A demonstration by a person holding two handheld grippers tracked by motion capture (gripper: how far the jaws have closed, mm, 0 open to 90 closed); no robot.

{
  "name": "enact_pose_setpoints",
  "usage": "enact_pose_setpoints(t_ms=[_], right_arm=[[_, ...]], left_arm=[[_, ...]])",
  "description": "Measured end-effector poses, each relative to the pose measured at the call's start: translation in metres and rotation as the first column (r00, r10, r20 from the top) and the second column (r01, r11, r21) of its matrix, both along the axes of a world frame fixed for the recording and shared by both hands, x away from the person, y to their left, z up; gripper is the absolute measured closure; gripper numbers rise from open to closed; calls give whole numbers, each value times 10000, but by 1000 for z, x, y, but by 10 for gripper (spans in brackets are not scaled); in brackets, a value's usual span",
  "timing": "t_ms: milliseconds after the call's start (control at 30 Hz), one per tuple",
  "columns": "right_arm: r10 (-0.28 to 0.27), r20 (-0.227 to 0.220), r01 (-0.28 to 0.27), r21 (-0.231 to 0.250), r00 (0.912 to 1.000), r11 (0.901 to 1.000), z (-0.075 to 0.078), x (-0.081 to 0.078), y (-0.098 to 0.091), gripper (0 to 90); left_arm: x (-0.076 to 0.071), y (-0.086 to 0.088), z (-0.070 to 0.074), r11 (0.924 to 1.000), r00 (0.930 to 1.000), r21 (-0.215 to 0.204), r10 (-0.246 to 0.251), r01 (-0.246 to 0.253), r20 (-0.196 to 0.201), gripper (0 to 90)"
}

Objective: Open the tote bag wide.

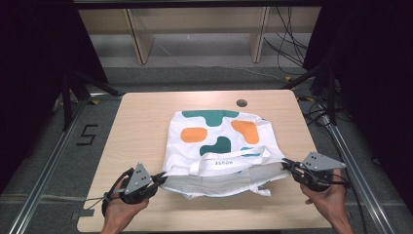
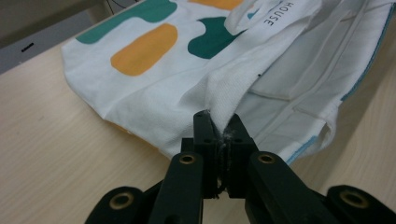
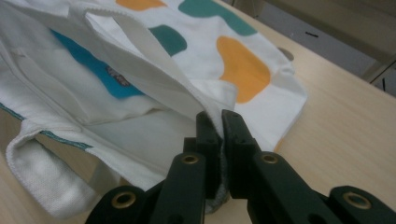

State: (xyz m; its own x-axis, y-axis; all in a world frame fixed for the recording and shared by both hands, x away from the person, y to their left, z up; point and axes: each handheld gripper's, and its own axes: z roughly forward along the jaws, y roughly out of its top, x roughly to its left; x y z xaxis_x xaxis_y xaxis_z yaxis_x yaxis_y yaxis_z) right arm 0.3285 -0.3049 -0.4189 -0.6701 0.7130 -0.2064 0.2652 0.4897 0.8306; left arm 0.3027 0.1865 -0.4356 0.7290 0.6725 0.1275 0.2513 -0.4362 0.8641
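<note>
Both tongs, left (image 2: 219, 122) and right (image 3: 219, 122), pinch the tote bag's (image 1: 219, 141) near opening corners, so we should lift them evenly, keeping the hem taut.

The tote bag (image 1: 221, 146) hides its own underside; the small label (image 3: 117, 75) on its blue lining is probably print, too blurred to read.

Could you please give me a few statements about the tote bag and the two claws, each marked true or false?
1. The left claw is shut on the tote bag. True.
2. The right claw hangs open above the table. False: it is shut on the bag's edge.
3. The bag bears green and orange shapes. True.
4. The bag stands upright. False: it lies flat, its open end toward the person.
</note>
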Motion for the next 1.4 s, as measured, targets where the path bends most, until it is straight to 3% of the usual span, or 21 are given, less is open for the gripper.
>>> enact_pose_setpoints(t_ms=[67, 133, 167, 200, 233, 433, 533, 567, 700, 767, 967, 1000, 1033, 1200, 1233, 1333, 1367, 1400], right_arm=[[48, 240, -52, 179, 9997, 9998, 13, 4, 2, 870], [46, 510, -67, 404, 9987, 9992, 28, 7, 5, 871], [201, 698, -227, 367, 9974, 9991, 35, 9, 6, 872], [227, 584, -254, 458, 9980, 9986, 41, 10, 8, 873], [397, 858, -426, 329, 9955, 9985, 49, 12, 9, 875], [446, 1328, -514, 488, 9901, 9975, 89, 16, 11, 878], [483, 1519, -566, 513, 9872, 9971, 107, 16, 12, 880], [515, 1615, -601, 487, 9855, 9970, 113, 16, 11, 880], [525, 1940, -678, 728, 9796, 9950, 130, 12, 9, 881], [413, 2093, -581, 747, 9770, 9955, 138, 10, 8, 883], [651, 2351, -878, 871, 9698, 9923, 159, 10, 5, 885], [627, 2264, -875, 1014, 9720, 9910, 163, 10, 6, 885], [688, 2471, -931, 879, 9666, 9918, 167, 10, 6, 886], [586, 2509, -890, 1116, 9662, 9898, 185, 12, 8, 887], [585, 2684, -901, 1069, 9615, 9902, 189, 15, 7, 887], [287, 2460, -570, 1088, 9689, 9924, 189, 24, 7, 888], [117, 2461, -391, 1068, 9692, 9935, 186, 30, 6, 888], [80, 2456, -364, 1115, 9693, 9931, 183, 36, 5, 889]], left_arm=[[2, 3, 11, 9988, 10000, -481, 0, 0, -12, 860], [4, 6, 22, 9984, 9997, -563, -20, 33, 242, 861], [4, 7, 28, 9980, 9996, -630, 65, -48, 259, 861], [5, 8, 34, 9972, 9993, -750, 92, -65, 360, 862], [7, 9, 40, 9971, 9985, -759, 11, 31, 555, 862], [7, 15, 76, 9929, 9962, -1189, 114, -10, 867, 866], [4, 17, 98, 9880, 9926, -1541, 242, -56, 1192, 869], [2, 17, 104, 9890, 9908, -1476, 256, -58, 1326, 869], [-6, 17, 129, 9867, 9826, -1623, 186, 118, 1848, 870], [-7, 19, 141, 9831, 9818, -1793, -32, 378, 1899, 870], [-7, 22, 170, 9797, 9717, -1960, 63, 412, 2361, 872], [-7, 22, 174, 9784, 9704, -2025, 100, 404, 2415, 873], [-7, 23, 178, 9767, 9687, -2096, 85, 452, 2483, 873], [-1, 21, 190, 9743, 9617, -2217, 236, 390, 2731, 874], [2, 19, 191, 9746, 9615, -2199, 188, 436, 2740, 875], [18, 15, 184, 9703, 9726, -2415, 407, 162, 2288, 874], [24, 15, 181, 9632, 9729, -2686, 671, -54, 2211, 873], [29, 15, 179, 9575, 9745, -2882, 532, 121, 2178, 873]])
